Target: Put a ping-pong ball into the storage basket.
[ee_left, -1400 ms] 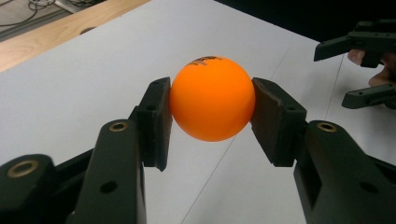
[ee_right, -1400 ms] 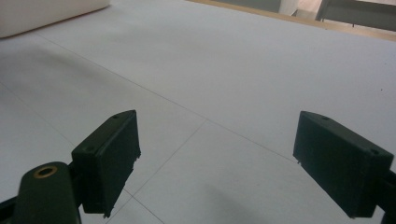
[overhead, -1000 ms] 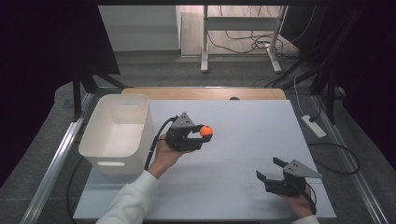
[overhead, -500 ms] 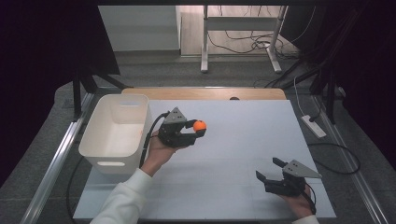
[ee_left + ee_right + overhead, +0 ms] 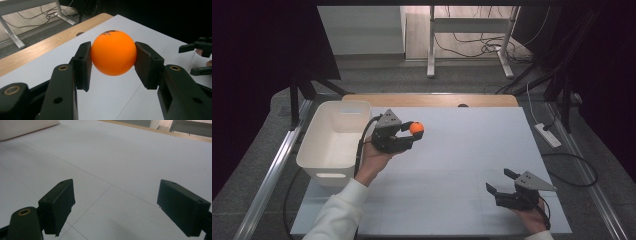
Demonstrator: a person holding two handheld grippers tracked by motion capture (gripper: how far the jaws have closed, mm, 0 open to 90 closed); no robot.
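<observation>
Now | orange ball (image 5: 113, 52) | clamped between left gripper (image 5: 404, 134) jaws, above table (image 5: 472, 150)

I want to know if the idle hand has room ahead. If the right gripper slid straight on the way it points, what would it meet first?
Nothing close: the right gripper, jaws open, faces bare white table. The white bin lies off to the left of that line, though depth is hard to judge.

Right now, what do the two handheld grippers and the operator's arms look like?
Both the left gripper and the right gripper are black, each with two blocky flat-faced jaws, brass-coloured pivot bushings and a grey three-cornered top plate. A black cable trails from each. The left arm wears a white sleeve.
</observation>
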